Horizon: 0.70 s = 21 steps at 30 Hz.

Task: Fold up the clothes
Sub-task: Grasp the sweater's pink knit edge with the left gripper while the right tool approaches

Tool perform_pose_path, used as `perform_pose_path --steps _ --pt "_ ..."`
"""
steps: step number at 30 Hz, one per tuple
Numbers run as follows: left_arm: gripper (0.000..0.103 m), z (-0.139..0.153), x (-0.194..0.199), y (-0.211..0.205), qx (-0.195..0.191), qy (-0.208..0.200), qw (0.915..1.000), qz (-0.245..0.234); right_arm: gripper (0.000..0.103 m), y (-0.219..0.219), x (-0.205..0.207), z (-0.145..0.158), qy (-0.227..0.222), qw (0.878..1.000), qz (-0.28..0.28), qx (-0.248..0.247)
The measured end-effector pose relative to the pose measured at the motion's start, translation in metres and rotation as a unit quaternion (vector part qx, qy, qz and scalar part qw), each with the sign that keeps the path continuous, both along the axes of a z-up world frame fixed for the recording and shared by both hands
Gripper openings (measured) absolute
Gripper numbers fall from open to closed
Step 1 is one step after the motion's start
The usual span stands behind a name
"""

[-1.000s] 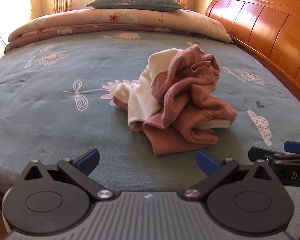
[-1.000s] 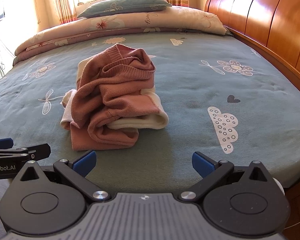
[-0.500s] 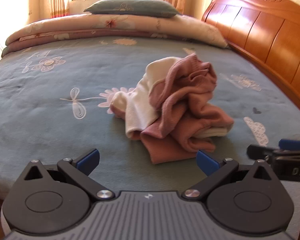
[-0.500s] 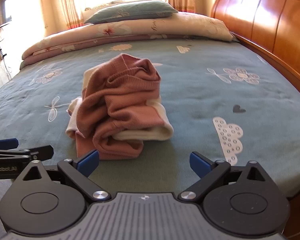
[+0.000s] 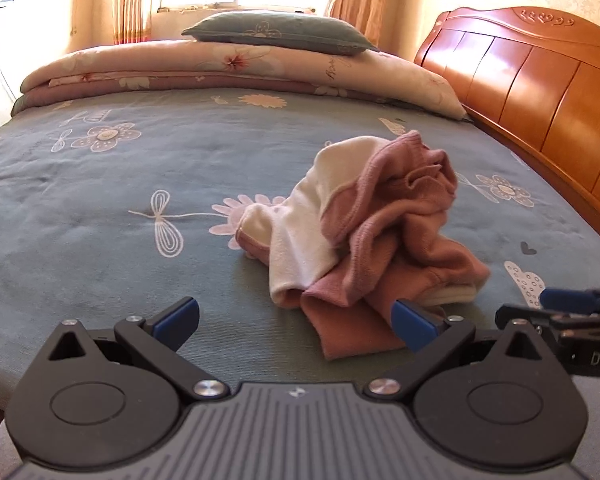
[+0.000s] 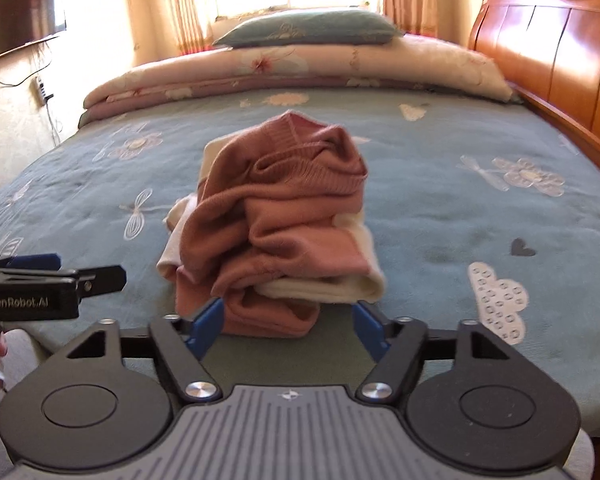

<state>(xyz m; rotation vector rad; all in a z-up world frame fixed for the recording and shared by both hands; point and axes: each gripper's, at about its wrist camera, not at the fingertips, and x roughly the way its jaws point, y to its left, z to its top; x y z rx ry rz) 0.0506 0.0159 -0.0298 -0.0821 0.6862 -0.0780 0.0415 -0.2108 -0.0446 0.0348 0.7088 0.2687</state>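
Note:
A crumpled pink and cream garment [image 5: 372,236] lies in a heap on the blue-green bedspread [image 5: 100,220]; it also shows in the right wrist view [image 6: 276,224]. My left gripper [image 5: 296,316] is open and empty, just short of the heap's near pink edge, its right fingertip beside that edge. My right gripper [image 6: 288,324] is open, its blue fingertips on either side of the heap's near lower edge. Each gripper shows at the edge of the other's view: the right one [image 5: 572,308], the left one [image 6: 60,276].
A folded floral quilt [image 5: 240,68] with a green pillow [image 5: 276,32] on it lies at the far end of the bed. A wooden headboard [image 5: 540,88] runs along the right side. A wall-mounted screen [image 6: 20,20] hangs at the left.
Both grippers have moved forward toward the heap. The right gripper's fingers have narrowed somewhat and now flank the heap's near edge. The garment has not moved.

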Motion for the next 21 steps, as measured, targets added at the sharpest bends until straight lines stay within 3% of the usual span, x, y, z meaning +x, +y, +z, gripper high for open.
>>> perform_pose_path --steps 2,6,8,17,21 --pt "0.093 -0.003 0.005 0.002 0.002 0.003 1.0000 -0.001 0.072 0.001 0.005 -0.004 0.005 1.000 0.002 -0.004" --pt "0.067 -0.007 0.019 0.004 0.002 0.012 0.9999 -0.003 0.063 0.001 0.016 -0.008 0.006 1.000 0.009 -0.014" --pt "0.059 -0.009 0.029 0.005 -0.001 0.021 0.9998 -0.007 0.061 -0.001 0.023 -0.007 -0.004 1.000 0.014 -0.018" --pt "0.059 0.002 0.068 0.000 0.022 0.010 0.9989 -0.040 0.062 -0.019 0.060 -0.006 -0.007 0.999 0.024 -0.045" --pt "0.064 0.013 0.086 -0.012 0.035 -0.004 0.9964 -0.077 0.062 -0.032 0.067 -0.016 0.008 1.000 0.015 -0.027"
